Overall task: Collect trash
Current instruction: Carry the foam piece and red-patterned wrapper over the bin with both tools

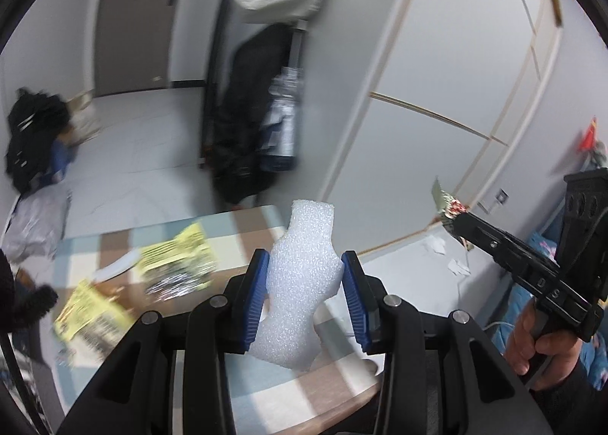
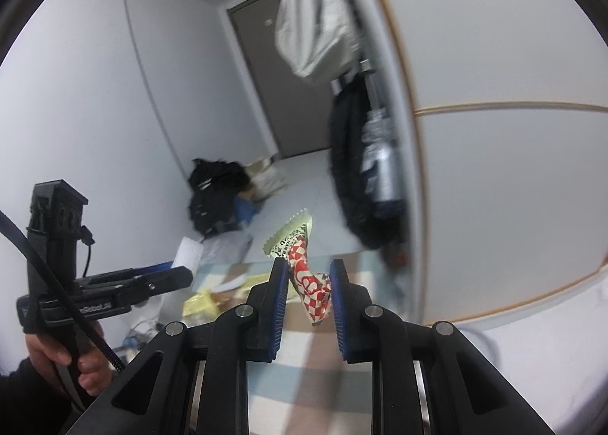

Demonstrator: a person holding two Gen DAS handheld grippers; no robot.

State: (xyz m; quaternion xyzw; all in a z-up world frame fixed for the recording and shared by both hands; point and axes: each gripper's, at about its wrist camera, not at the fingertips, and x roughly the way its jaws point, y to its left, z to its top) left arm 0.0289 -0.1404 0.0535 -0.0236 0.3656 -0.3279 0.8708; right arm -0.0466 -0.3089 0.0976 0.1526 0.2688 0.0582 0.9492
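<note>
Two views, left wrist first. Held low in the centre of the frame: left gripper [image 1: 306, 292], blue pads pinching a piece of white foam [image 1: 300, 283] that sticks up between them and hangs out below. Under it, a low table [image 1: 266, 385] with a checked top in pale blue and brown, carrying yellow wrappers [image 1: 176, 256] toward the lower left, blurred. At the right edge, right gripper [image 1: 458, 216] seen from the side, clamped on a red-and-white wrapper [image 1: 448, 203], with a hand [image 1: 539, 340] round its handle at the lower right. On the white floor beyond: small scraps of white paper [image 1: 437, 245] at the right, a black bag [image 1: 34, 138] at the far left. Dark clothing [image 1: 247, 123] hanging in the upper centre, blurred.

Right wrist next. Low in the centre: right gripper [image 2: 307, 296], pads squeezing the red-and-white wrapper [image 2: 307, 275], its serrated pale end pointing up and left, its checked end drooping between the pads. Below, the checked table [image 2: 304, 359], yellow wrappers [image 2: 201, 302] on it left of the pads. At the left edge, left gripper [image 2: 182, 275] side-on with the white foam [image 2: 188, 254] at its tip; a hand [image 2: 64, 351] gripping its handle at the lower left. Farther back, the black bag [image 2: 216, 199] on the floor by the wall, a grey door [image 2: 281, 85] in the upper centre.
</note>
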